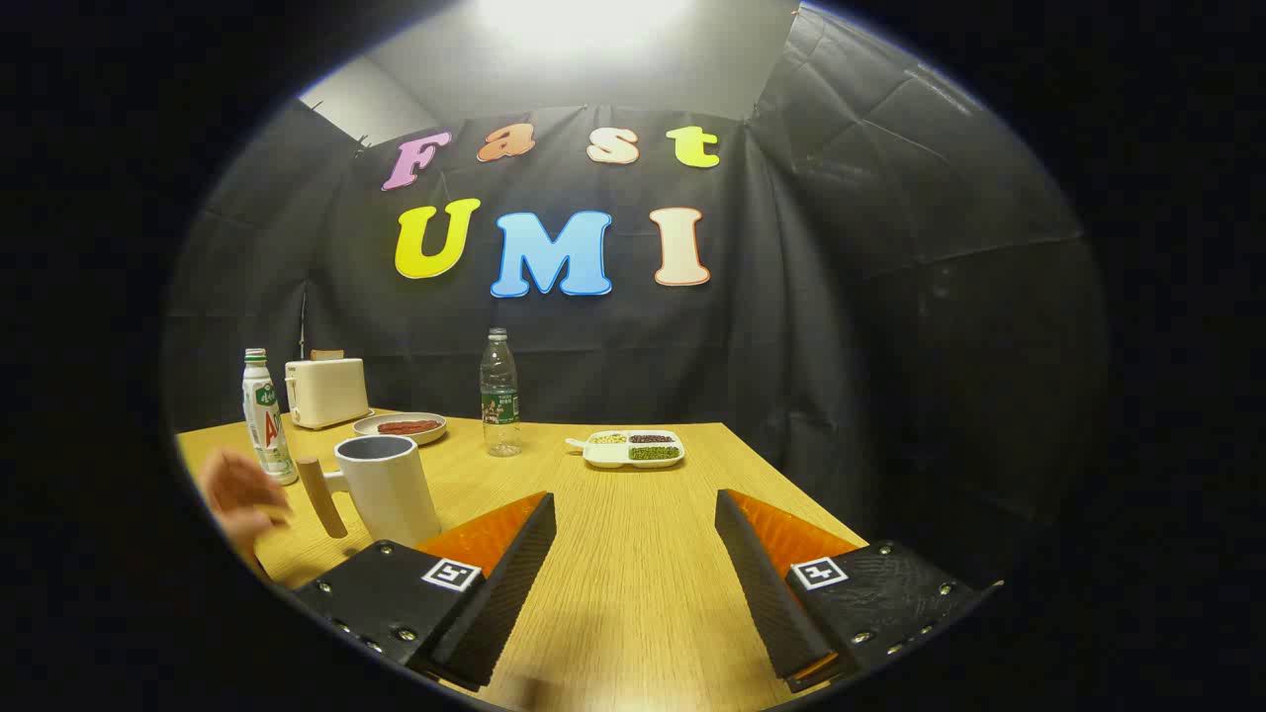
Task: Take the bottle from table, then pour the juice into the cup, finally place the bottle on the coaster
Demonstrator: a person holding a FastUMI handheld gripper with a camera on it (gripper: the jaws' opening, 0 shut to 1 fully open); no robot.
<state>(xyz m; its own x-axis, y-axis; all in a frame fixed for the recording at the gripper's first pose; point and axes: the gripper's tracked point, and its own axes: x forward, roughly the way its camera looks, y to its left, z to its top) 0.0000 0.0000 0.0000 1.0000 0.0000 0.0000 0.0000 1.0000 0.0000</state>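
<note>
My gripper (635, 509) is open over the wooden table (643, 554), with nothing between its fingers. A white cup (388, 487) with a wooden handle stands just beyond the left finger. Left of the cup stands a white bottle (267, 419) with a green cap and a coloured label. A hand (240, 494) reaches in beside that bottle and the cup handle, blurred. A clear plastic bottle (500, 394) stands farther back, beyond the gap between the fingers and a little to the left.
A cream toaster (326, 392) stands at the back left, with a plate (400, 426) of reddish food in front of it. A white divided tray (633, 448) of beans lies ahead near the far edge. The table ends at the right, against black cloth.
</note>
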